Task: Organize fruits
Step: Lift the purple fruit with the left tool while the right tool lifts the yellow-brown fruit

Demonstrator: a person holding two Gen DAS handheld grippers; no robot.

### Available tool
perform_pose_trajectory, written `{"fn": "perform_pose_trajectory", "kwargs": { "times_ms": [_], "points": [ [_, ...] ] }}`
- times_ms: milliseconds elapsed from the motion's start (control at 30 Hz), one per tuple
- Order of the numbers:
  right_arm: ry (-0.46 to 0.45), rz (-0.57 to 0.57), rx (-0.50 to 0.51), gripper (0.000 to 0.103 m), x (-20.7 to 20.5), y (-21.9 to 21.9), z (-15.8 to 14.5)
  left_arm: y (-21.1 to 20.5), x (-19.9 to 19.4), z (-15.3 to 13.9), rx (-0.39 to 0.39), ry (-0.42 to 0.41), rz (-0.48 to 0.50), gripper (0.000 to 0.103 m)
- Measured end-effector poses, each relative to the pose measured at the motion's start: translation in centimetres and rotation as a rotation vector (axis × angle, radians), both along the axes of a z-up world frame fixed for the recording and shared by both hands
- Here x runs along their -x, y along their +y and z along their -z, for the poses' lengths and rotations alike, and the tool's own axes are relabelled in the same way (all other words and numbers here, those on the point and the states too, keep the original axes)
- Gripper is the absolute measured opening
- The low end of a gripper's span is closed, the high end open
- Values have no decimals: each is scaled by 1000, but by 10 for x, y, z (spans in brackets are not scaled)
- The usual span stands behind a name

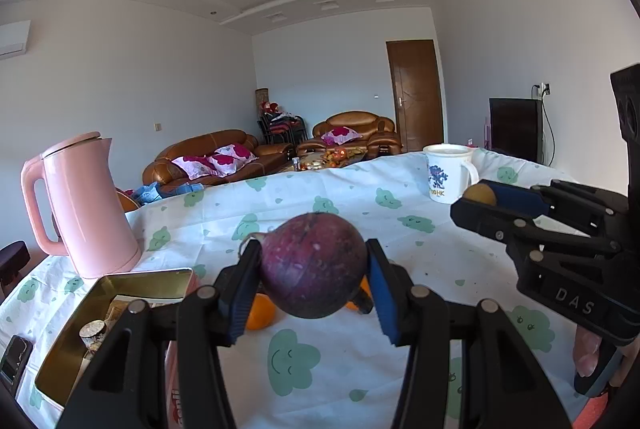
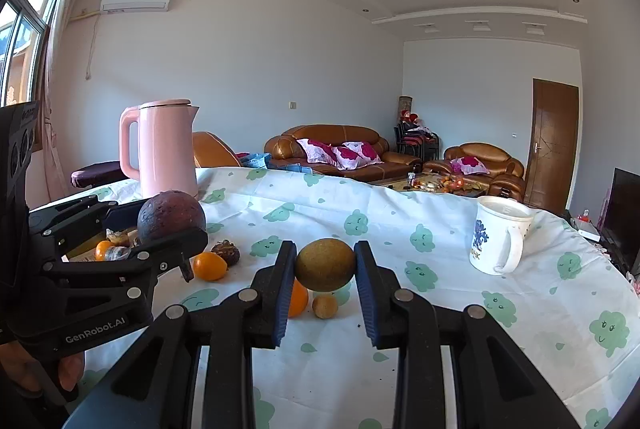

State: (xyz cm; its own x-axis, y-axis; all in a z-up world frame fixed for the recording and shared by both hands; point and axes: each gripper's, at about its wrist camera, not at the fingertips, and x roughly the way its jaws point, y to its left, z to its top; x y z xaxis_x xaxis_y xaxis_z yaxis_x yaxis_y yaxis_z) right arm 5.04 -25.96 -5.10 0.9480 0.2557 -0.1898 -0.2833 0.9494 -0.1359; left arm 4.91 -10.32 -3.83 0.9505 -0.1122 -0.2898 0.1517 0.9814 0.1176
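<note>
The left gripper point(image 1: 314, 279) clamped a purple fruit point(image 1: 314, 265) above the worktop point(image 1: 400, 249); the right gripper point(image 2: 325, 271) pinched a brown fruit point(image 2: 325, 264). Both seemed mid-carry; next, probably, the tin point(image 1: 120, 293) at near left

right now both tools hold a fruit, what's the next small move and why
Probably carry the left tool with its round dark purple fruit toward the open gold tin box and lower it there. Some small items already lie in the box, and both fruits are held above the table.
</note>
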Motion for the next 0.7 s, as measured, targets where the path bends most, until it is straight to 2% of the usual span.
{"fn": "perform_pose_trajectory", "kwargs": {
  "times_ms": [700],
  "points": [
    [-64, -5, 21, 31, 13, 4, 0, -1, 17, -5, -31, -91, -15, 53]
  ]
}}
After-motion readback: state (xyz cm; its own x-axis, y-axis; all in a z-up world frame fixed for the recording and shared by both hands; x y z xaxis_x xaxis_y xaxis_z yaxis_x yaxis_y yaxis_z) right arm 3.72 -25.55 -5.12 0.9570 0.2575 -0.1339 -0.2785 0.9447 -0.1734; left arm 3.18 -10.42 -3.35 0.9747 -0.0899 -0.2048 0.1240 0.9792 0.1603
